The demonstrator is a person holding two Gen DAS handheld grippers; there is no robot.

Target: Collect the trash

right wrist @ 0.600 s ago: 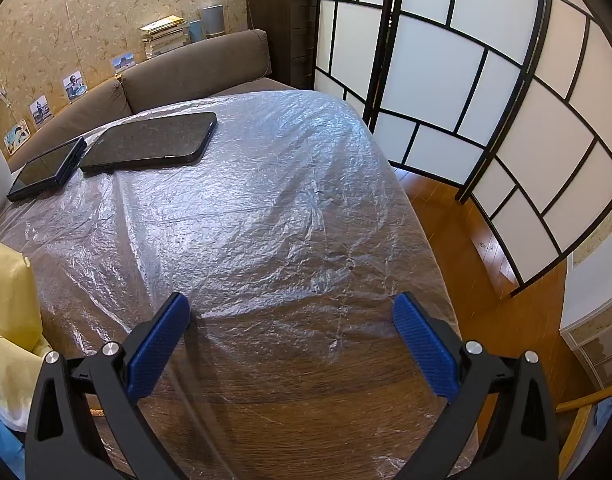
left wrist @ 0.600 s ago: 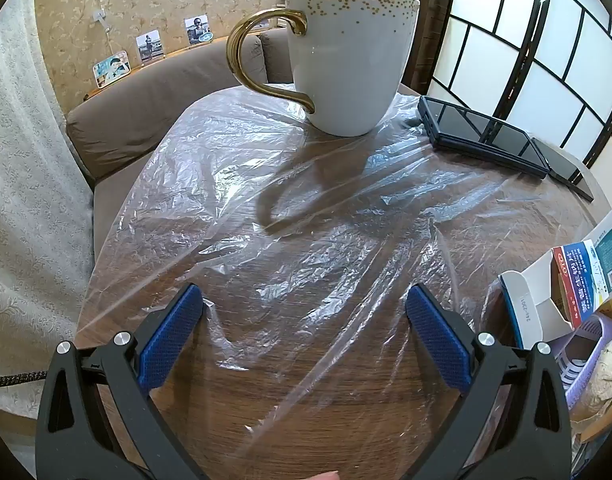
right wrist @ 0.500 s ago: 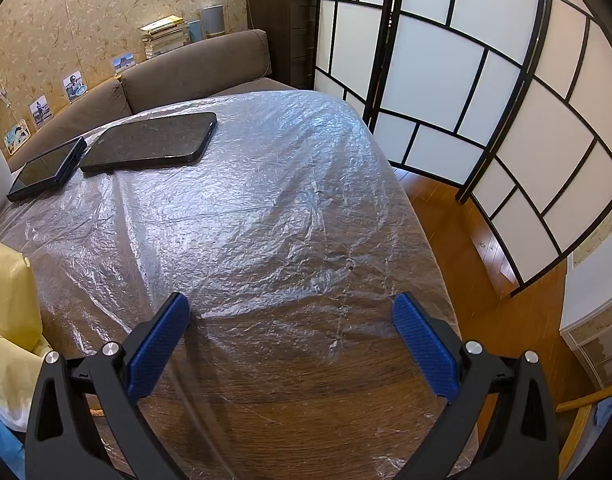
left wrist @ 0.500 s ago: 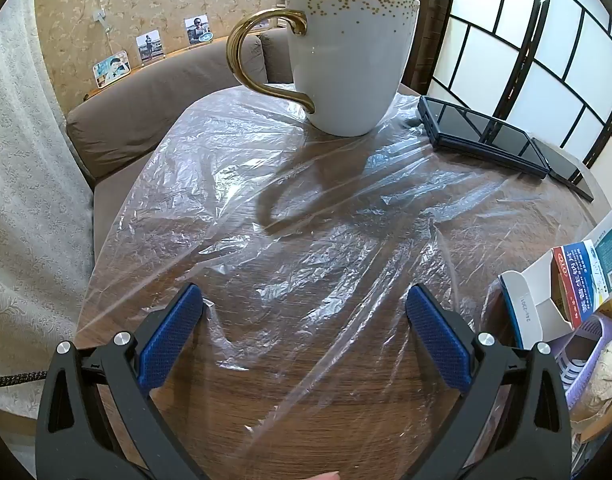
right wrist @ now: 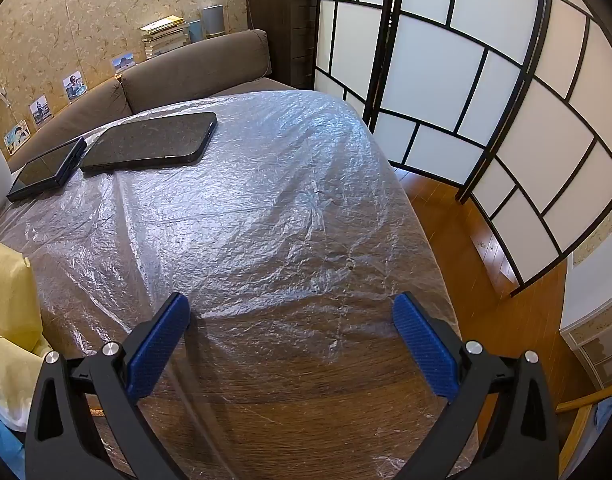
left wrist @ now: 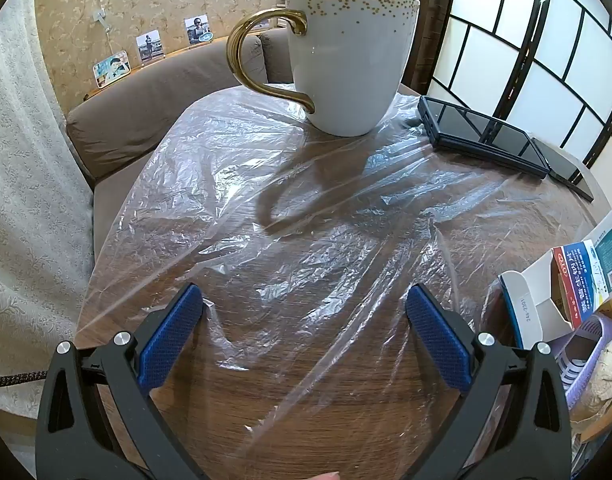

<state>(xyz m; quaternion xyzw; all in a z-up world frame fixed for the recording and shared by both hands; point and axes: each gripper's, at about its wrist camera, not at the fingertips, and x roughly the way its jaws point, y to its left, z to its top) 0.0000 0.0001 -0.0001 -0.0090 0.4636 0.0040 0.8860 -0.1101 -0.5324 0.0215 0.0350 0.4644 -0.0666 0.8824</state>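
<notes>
One crinkled clear plastic sheet [left wrist: 306, 240] covering wooden table [left wrist: 345, 420].

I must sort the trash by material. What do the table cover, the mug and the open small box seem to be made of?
Table cover: thin clear plastic film, glossy; it wrinkles and shows the wood grain beneath.
Mug: probably glazed ceramic, smooth white, with gold dots and a shiny gold handle.
Box: printed cardboard, it seems; folded flaps, white inside.

The right gripper [right wrist: 290, 314] hangs with jaws wide apart above the plastic sheet [right wrist: 266, 200] covering the table; across the sheet, a phone [right wrist: 150, 142] lies beside a smaller device [right wrist: 46, 168]
</notes>
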